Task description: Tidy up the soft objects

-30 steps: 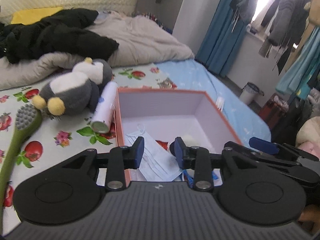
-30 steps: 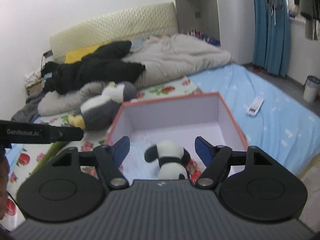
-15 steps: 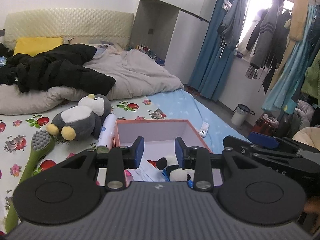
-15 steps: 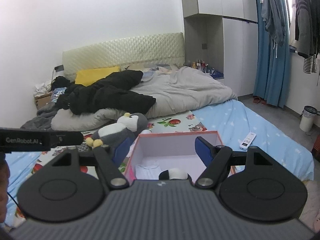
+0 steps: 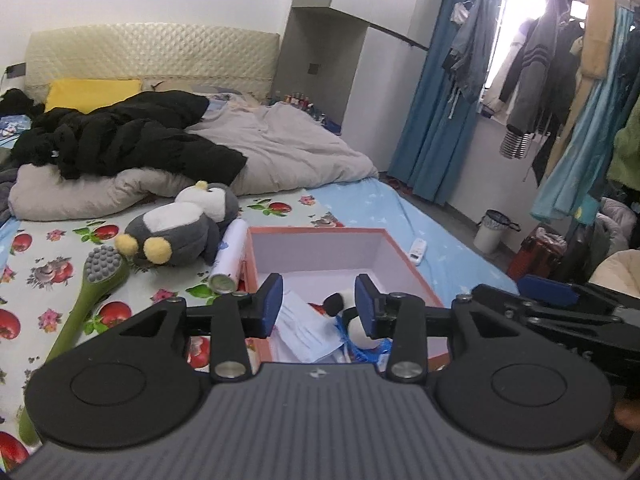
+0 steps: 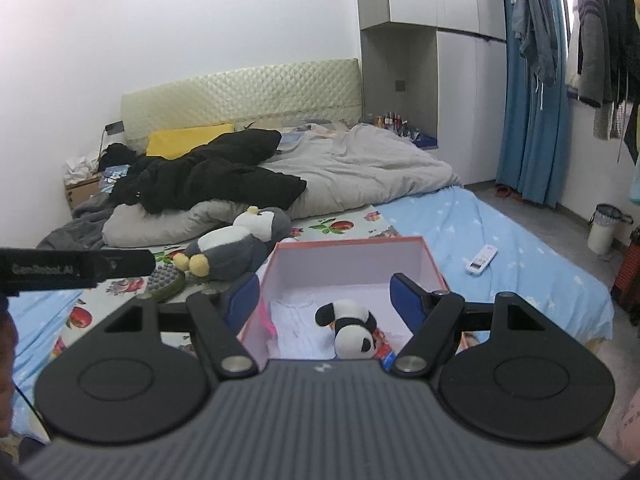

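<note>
The left gripper is hanging above the near edge of the pink box, its blue pads parted by a moderate gap and gripping nothing. The right gripper is hovering over the same box with its jaws spread wide, likewise empty. Along the left edge of the right wrist view, the side of the other gripper is showing white lettering that reads "GenRobot.AI".

Inside the box, one small panda plush is lying on white papers; in the left wrist view it is sitting between the pads but below them, untouched. One larger grey penguin plush is resting on the fruit-print sheet, just outside the box's left wall. Between penguin and box, one white cylinder is lying on its side, touching the box wall. One green long-handled brush is lying left of the penguin. One white remote is lying on the blue sheet, right of the box. Further back, a black garment is sprawling over a grey duvet, with one yellow pillow behind. One waste bin is standing on the floor.
</note>
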A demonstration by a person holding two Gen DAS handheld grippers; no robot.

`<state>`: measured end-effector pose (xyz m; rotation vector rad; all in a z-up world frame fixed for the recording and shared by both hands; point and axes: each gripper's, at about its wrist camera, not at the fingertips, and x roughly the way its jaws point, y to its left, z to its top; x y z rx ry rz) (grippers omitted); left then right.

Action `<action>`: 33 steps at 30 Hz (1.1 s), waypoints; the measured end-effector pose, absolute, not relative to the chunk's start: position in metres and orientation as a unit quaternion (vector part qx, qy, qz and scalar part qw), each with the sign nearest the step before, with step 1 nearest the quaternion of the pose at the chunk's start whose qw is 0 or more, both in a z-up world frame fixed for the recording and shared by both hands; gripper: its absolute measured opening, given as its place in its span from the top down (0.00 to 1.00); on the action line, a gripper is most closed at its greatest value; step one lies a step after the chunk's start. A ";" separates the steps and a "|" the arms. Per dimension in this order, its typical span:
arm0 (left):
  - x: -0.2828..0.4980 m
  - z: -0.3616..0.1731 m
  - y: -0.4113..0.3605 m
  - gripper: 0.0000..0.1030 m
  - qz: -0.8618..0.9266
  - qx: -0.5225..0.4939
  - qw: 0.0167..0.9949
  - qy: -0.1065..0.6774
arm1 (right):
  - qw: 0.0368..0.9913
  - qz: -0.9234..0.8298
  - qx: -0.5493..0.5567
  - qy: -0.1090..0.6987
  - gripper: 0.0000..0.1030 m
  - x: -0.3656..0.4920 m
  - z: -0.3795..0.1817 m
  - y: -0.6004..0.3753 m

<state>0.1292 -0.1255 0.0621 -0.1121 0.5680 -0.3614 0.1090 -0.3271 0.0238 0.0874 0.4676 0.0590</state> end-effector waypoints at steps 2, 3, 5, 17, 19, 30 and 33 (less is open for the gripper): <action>0.131 0.055 -0.124 0.55 -0.174 -0.059 0.941 0.284 | 0.970 0.031 0.049 0.237 0.28 0.108 0.018 -0.327; 0.131 0.050 -0.122 0.55 -0.173 -0.063 0.940 0.288 | 0.969 0.032 0.051 0.240 0.28 0.108 0.015 -0.326; 0.132 0.041 -0.122 0.55 -0.168 -0.066 0.938 0.296 | 0.966 0.035 0.058 0.248 0.28 0.108 0.007 -0.324; 0.133 -0.016 -0.124 0.55 -0.146 -0.072 0.926 0.341 | 0.950 0.037 0.065 0.302 0.28 0.112 -0.042 -0.317; 0.134 -0.019 -0.124 0.53 -0.142 -0.068 0.927 0.341 | 0.948 0.036 0.067 0.310 0.28 0.113 -0.046 -0.318; 0.137 -0.018 -0.123 0.48 -0.134 -0.063 0.929 0.338 | 0.947 0.030 0.063 0.312 0.28 0.114 -0.048 -0.324; 0.136 -0.017 -0.123 0.48 -0.135 -0.062 0.930 0.336 | 0.948 0.029 0.063 0.311 0.28 0.114 -0.048 -0.324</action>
